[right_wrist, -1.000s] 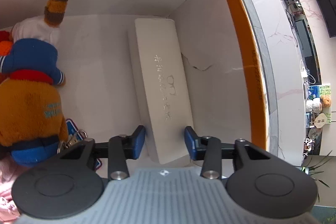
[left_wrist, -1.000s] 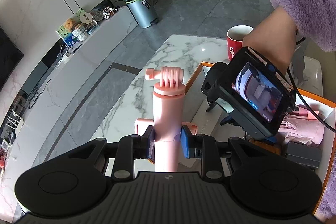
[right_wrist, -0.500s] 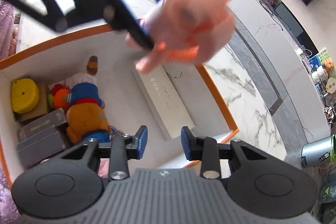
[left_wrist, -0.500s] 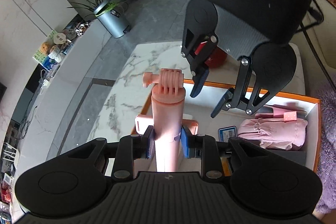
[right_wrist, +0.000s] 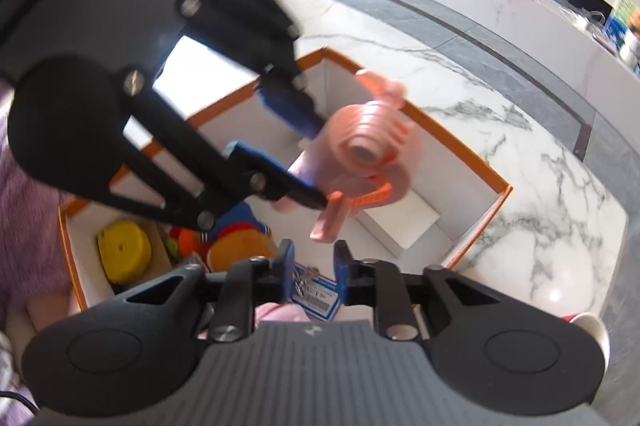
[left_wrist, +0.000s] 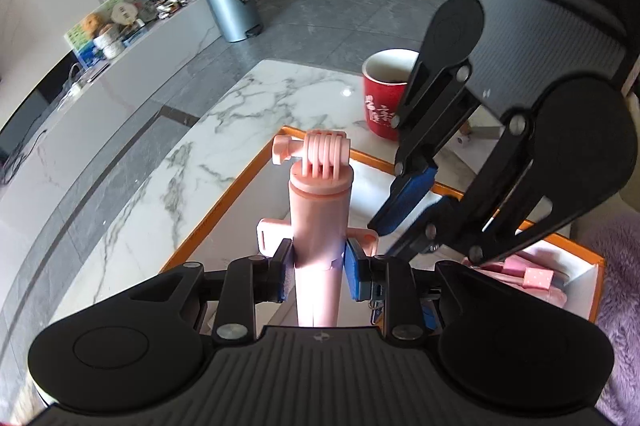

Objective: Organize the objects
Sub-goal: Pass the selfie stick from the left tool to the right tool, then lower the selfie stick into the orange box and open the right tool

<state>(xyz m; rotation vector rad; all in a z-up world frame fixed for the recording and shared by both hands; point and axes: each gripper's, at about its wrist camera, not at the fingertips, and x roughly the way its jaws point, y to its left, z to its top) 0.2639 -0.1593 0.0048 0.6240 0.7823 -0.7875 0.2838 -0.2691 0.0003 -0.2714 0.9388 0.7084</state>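
My left gripper (left_wrist: 318, 268) is shut on a pink selfie stick (left_wrist: 320, 202), held upright above the orange-rimmed white box (left_wrist: 224, 202). The stick also shows, blurred, in the right wrist view (right_wrist: 360, 154), held in the left gripper (right_wrist: 308, 162) over the box (right_wrist: 500, 186). My right gripper (right_wrist: 310, 276) is open and empty above the box; in the left wrist view it (left_wrist: 416, 202) hangs just right of the stick's head. In the box lie a white glasses case (right_wrist: 400, 222), a plush toy (right_wrist: 240, 246), a yellow round object (right_wrist: 122, 254) and a pink pouch (left_wrist: 532, 282).
A red mug (left_wrist: 386, 94) stands on the marble table (left_wrist: 240, 130) behind the box. A blue card with keys (right_wrist: 316, 290) lies in the box under the right gripper. A purple fuzzy sleeve (left_wrist: 622, 306) is at the right.
The right gripper has risen out of the box, away from the white glasses case, and now sits close beside the stick. The left gripper still holds the stick over the box.
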